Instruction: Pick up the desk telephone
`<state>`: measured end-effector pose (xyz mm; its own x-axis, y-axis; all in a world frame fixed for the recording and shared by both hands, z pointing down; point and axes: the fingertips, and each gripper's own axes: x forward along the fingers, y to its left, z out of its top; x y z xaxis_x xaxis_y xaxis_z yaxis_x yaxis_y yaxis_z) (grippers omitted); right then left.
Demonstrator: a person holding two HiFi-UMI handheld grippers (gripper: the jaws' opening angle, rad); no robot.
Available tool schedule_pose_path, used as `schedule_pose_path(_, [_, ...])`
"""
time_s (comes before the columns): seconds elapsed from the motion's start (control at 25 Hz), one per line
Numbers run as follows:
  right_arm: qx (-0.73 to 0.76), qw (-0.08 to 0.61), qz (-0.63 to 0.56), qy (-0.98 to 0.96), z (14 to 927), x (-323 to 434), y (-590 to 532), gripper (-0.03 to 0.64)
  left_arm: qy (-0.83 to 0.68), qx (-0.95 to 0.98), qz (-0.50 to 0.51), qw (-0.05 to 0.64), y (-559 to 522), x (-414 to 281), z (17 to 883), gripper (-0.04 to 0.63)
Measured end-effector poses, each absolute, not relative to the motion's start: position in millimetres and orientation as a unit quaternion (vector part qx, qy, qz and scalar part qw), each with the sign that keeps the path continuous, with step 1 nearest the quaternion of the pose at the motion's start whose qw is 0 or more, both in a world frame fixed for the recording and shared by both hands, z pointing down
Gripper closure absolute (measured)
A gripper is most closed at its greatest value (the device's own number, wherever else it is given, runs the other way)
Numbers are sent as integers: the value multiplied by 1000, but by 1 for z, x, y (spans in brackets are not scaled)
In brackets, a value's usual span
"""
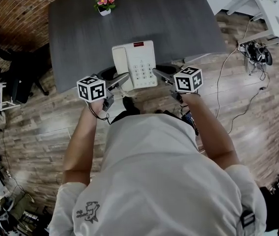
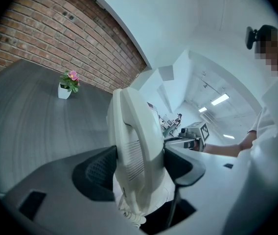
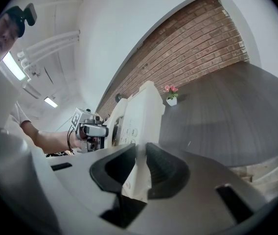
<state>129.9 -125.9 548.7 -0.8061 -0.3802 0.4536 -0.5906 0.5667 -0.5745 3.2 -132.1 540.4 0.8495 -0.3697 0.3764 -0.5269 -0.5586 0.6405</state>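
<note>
Clamped from both sides: white desk telephone [image 1: 134, 65], mid-frame at the near edge of the grey table [image 1: 80, 33].
At left, left gripper [image 1: 122, 80] spread wide, pressing on the handset [image 1: 120, 63] side; at right, right gripper [image 1: 160, 75] nearly closed, pinching the base's thin edge.

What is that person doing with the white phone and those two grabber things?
A person holds a grabber tool in each hand and is picking up the white desk telephone with both. The left gripper squeezes the handset side, and the right gripper pinches the thin opposite edge. The phone sits between them at the near edge of the dark table and looks lifted off it. A small pot of pink flowers stands at the far side.
</note>
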Motion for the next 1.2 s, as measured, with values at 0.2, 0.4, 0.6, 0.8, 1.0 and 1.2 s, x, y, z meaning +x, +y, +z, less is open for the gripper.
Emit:
schedule_pose_path(0.2, [268, 146, 372, -876, 549, 167, -104, 541, -267, 874, 94, 394, -107, 41, 540, 276])
schedule_pose_path(0.4, [260, 146, 366, -882, 551, 204, -72, 541, -277, 875, 89, 388, -73, 78, 542, 276])
schedule_pose_path(0.6, [250, 141, 347, -893, 562, 240, -10, 541, -292, 878, 84, 369, -7, 113, 552, 276])
schedule_pose_path(0.8, [242, 148, 360, -889, 559, 245, -7, 541, -297, 870, 84, 385, -2, 118, 549, 276])
schedule_pose_path(1.0, [236, 147, 369, -887, 554, 246, 13, 541, -303, 864, 83, 393, 19, 120, 544, 276])
schedule_pose_path(1.2, [230, 144, 360, -893, 541, 247, 16, 541, -311, 860, 82, 397, 26, 120, 534, 276])
